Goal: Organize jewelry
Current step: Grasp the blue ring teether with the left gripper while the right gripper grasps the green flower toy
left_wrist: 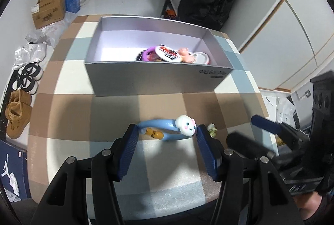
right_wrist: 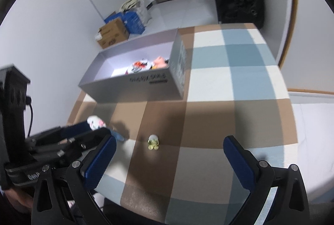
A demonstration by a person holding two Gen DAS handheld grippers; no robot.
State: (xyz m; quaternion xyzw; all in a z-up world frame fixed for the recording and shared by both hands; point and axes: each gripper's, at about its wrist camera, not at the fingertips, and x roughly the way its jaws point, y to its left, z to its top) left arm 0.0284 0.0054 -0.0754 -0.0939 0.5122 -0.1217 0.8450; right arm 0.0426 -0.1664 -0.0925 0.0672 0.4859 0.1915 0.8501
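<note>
Left side: the left gripper (left_wrist: pixel 167 131) holds the blue bangle (left_wrist: pixel 160 128) between its blue pads, jaws about half apart and pressed to its two ends. The bangle's long axis runs across the jaws, pad to pad; its white cartoon charm (left_wrist: pixel 186 124) sits just inside the right-hand pad. A small amber bead piece (left_wrist: pixel 153 132) shows inside the loop. Whether the bangle is clear of the checked tablecloth (left_wrist: pixel 125 108) cannot be told.

Centre: the grey box (left_wrist: pixel 150 81) stands open-topped straight ahead of the left jaws, beyond the bangle, with several trinkets already lying at its right end. Judged step: carrying the bangle forward into the box.

Right side: the small yellow-green trinket (right_wrist: pixel 153 143) lies on the cloth, just beside the left gripper's right-hand pad. The right gripper (right_wrist: pixel 169 152) has its jaws wide and empty; the trinket lies ahead of them and toward the left finger, not centred. The right hand is judged nearer for that pick.
</note>
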